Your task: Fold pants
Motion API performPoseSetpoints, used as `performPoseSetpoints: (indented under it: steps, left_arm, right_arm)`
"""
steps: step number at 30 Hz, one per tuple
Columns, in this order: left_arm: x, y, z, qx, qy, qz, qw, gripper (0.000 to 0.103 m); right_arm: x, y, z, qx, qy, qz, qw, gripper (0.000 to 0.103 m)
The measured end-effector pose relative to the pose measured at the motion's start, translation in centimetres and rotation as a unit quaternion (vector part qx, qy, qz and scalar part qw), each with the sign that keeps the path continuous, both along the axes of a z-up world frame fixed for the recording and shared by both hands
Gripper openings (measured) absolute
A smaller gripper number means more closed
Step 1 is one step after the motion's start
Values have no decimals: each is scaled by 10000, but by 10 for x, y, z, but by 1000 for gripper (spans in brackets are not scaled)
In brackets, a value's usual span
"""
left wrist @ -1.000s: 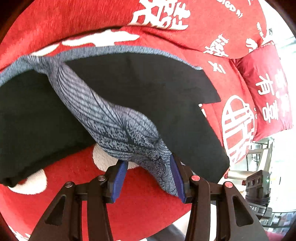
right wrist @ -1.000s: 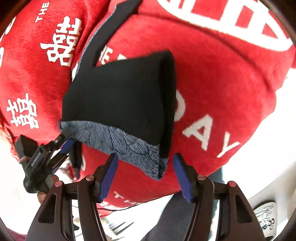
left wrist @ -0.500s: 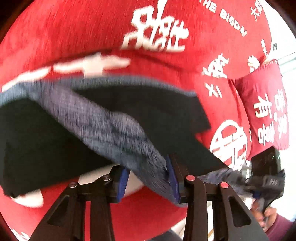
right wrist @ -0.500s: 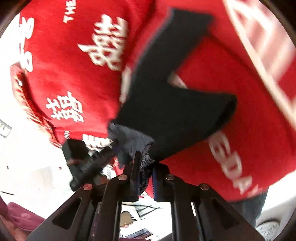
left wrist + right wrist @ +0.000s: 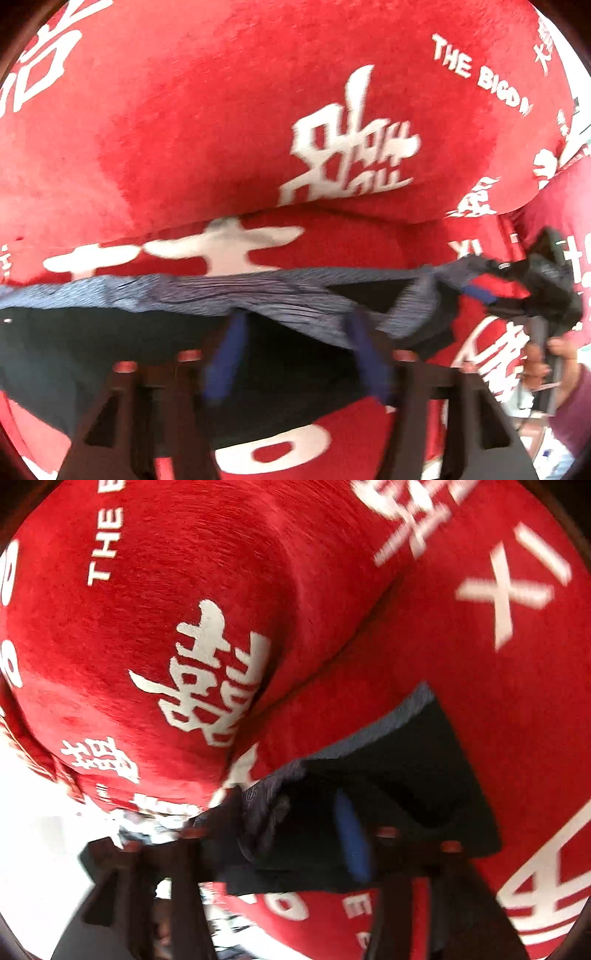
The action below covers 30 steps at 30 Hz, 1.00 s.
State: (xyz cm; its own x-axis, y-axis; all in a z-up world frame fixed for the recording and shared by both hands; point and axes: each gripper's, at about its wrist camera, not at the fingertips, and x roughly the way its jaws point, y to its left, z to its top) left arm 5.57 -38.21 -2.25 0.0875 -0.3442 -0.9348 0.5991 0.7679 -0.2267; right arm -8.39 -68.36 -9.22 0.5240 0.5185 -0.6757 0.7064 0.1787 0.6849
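The pants (image 5: 110,354) are black with a grey patterned band (image 5: 207,295) and lie blurred across the red sofa seat (image 5: 369,243). My left gripper (image 5: 295,321) hangs just over them, its jaws opening. The band runs across its blue fingertips (image 5: 225,354) and nothing is pinched. At the right, my right gripper (image 5: 484,280) is at the band's far end, a hand (image 5: 554,350) behind it. In the right wrist view, a black fold of the pants (image 5: 406,775) sits between the opening jaws of my right gripper (image 5: 284,805). Cloth drapes over and hides its left finger, and the right blue pad (image 5: 351,842) stands clear.
The red sofa backrest (image 5: 221,129) with white characters rises behind the seat. A red cushion (image 5: 569,221) stands at the right end. The sofa's front edge and bright floor (image 5: 37,849) lie at the lower left in the right wrist view.
Both grippers swept across the seat, carrying the pants. The left held the grey band, the right pinched a corner half a second ago; now both jaws stand wide and the cloth lies flatter.
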Motion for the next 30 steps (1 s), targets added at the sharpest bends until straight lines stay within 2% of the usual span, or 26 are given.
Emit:
performPoseSetpoints:
  steps: [2,3,5,8,11,14,16,18,22,26,30]
  left_arm:
    - [1,9,-9,183,10,125,9998,75]
    - [4,16,-14,164,225,267,9993,75]
    - [9,21,-14,26,408,460,9981,75]
    - [19,10,-1,-11,-44,376,9993,75]
    - [35,-14,5,-66,-188,370,9991,75]
    - [44,-29,25,-267,-618,386,9970,75]
    - [45,-25,32,-267,-727,343,9964,75]
    - [44,-11,24,28,-652,321,9974,75]
    - [39,27,0,612,-524,508,9954,75]
    - [32,66,-29,986,-187,887,9910,75]
    - [22,77,-59,1332,-68,879,9872,75]
  right_arm:
    - [-5,1,9,-270,19,25,9996,65]
    - [-12,3,12,-303,48,-20,9995,65]
    - [-29,9,14,-287,101,-106,9995,65]
    - [-42,14,12,-235,168,-90,9995,65]
    - [-38,8,3,-291,267,-155,9991,65]
    - [-26,-11,10,-746,385,-371,9958,65]
    - [-19,-20,24,-1027,302,-389,9935,65]
    - [-18,-18,35,-1013,156,-263,9944,65]
    - [-30,2,37,-789,182,-201,9965,65]
    - [-55,25,14,-299,438,-553,9971,65]
    - [-61,41,-11,113,454,-625,9969,65]
